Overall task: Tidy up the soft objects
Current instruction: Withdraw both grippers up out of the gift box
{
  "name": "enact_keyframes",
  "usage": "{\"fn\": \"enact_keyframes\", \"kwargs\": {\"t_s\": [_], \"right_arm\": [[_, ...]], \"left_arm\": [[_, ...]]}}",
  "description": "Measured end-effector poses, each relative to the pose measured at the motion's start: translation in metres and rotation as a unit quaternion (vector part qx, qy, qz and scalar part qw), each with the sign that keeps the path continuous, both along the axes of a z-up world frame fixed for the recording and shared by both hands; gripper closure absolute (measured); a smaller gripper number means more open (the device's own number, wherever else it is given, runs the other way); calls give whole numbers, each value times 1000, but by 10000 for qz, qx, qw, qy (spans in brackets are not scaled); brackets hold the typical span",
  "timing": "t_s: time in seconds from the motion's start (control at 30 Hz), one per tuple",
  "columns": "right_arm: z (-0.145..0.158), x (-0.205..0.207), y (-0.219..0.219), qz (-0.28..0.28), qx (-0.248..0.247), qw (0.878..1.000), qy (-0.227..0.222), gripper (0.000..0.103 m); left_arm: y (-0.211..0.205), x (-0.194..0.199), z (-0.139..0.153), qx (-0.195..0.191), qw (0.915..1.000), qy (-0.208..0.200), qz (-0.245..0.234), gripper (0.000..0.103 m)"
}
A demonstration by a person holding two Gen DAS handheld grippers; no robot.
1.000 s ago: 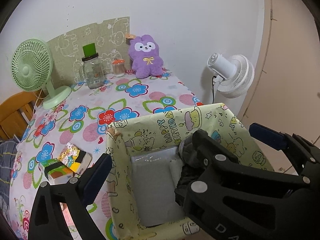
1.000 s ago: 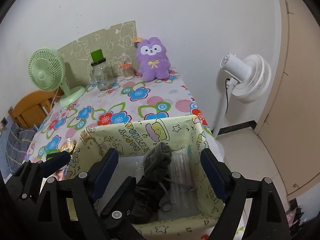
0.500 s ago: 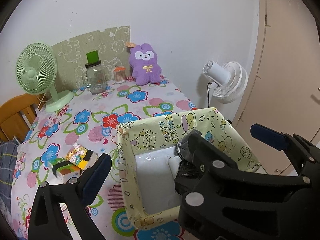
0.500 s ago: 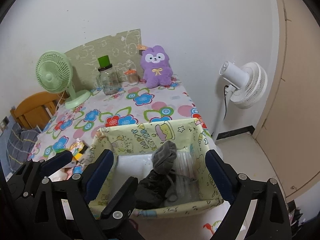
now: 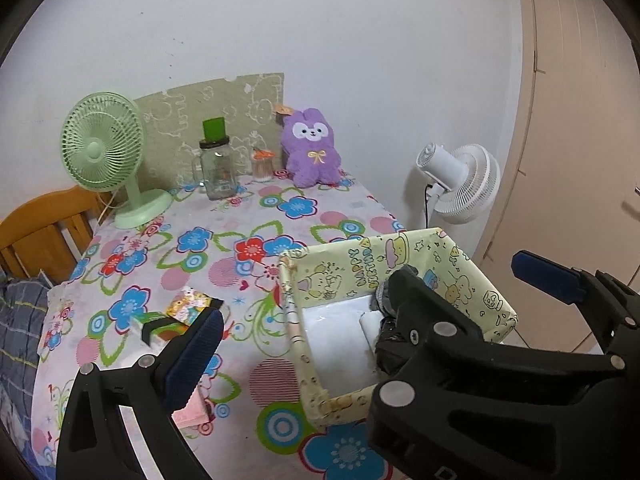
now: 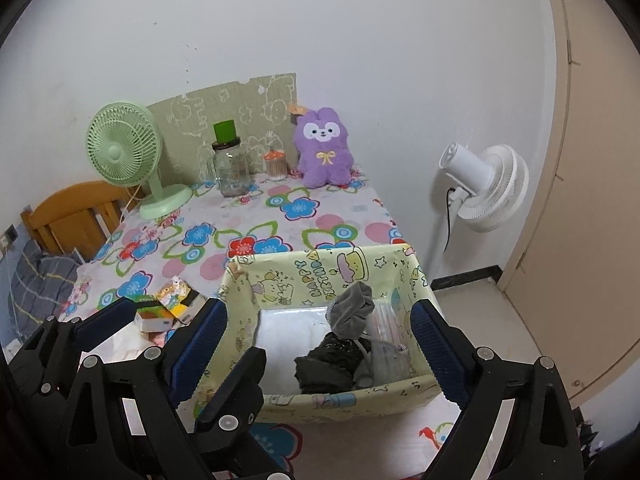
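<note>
A yellow cartoon-print box stands at the table's near right corner. It holds a grey sock, dark cloth and clear plastic packs. My right gripper is open and empty, held above and in front of the box. My left gripper is open and empty, left of the right one; the right gripper's body hides part of the box in the left wrist view. A purple plush bunny sits at the table's far edge by the wall.
On the flowered tablecloth: a green desk fan, a glass jar with green lid, a small toothpick jar, small packets left of the box, a pink cloth. A white floor fan stands right; a wooden chair left.
Both grippers have drawn back and up from the box, so it looks smaller and farther away. Both stay open and empty; the box's contents have not moved.
</note>
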State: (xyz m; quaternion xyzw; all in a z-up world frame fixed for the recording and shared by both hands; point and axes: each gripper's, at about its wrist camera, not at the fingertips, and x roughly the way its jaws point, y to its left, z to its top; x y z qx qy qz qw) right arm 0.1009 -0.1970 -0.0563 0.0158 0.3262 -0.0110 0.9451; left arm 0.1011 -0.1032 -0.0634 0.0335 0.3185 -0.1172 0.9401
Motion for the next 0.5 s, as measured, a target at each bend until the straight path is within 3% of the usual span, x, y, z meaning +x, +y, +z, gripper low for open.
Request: {"fn": "enact_keyframes", "kwargs": {"t_s": [0.5], "right_arm": [[13, -20, 43, 383, -29, 9991, -164, 8]], "left_arm": [[45, -22, 12, -72, 9992, -212, 326, 2]]}}
